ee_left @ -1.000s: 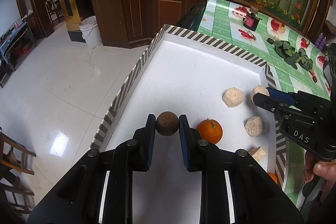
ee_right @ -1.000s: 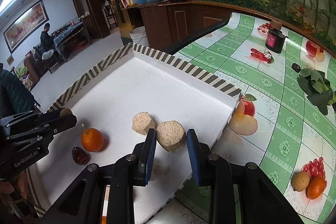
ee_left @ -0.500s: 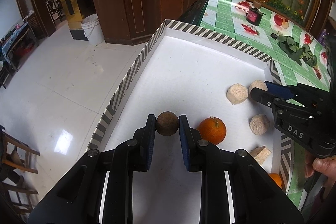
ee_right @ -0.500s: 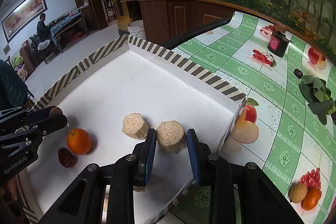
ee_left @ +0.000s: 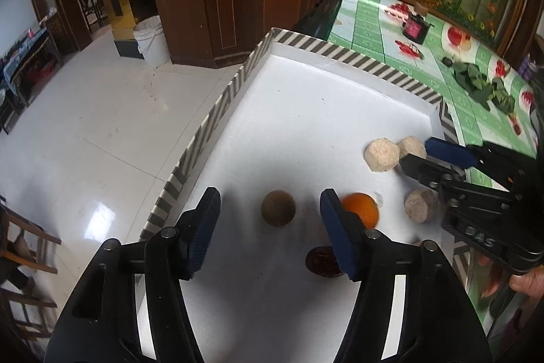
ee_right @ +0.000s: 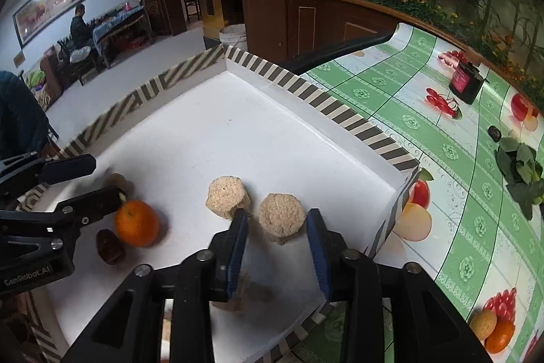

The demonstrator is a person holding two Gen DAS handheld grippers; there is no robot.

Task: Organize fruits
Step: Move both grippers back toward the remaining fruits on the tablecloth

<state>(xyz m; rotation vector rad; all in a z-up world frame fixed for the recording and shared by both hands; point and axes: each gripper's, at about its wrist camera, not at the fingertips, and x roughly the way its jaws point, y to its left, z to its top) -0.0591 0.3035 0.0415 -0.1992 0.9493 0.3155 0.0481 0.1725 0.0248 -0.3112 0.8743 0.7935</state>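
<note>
A white tray (ee_left: 306, 97) with a striped rim holds the fruits. My left gripper (ee_left: 268, 210) is open, its jaws wide on either side of a round brown fruit (ee_left: 278, 208) that lies on the tray floor. An orange (ee_left: 362, 208) and a dark red date (ee_left: 321, 262) lie just to its right. My right gripper (ee_right: 277, 227) is open around a beige peeled chunk (ee_right: 281, 218) resting on the tray; a second chunk (ee_right: 227, 197) lies to its left. The orange (ee_right: 136, 223), the date (ee_right: 108, 245) and the left gripper (ee_right: 91, 179) show in the right wrist view.
More beige chunks (ee_left: 421, 204) lie near the tray's right wall. The table has a green fruit-print cloth (ee_right: 459, 159) with a dark jar (ee_right: 466, 86), leaves (ee_right: 520, 172) and two small fruits (ee_right: 493, 329). Left of the tray is a drop to the tiled floor (ee_left: 85, 131).
Both grippers have opened. The left let go of the brown fruit and the right let go of the beige chunk; both pieces now rest on the tray.
</note>
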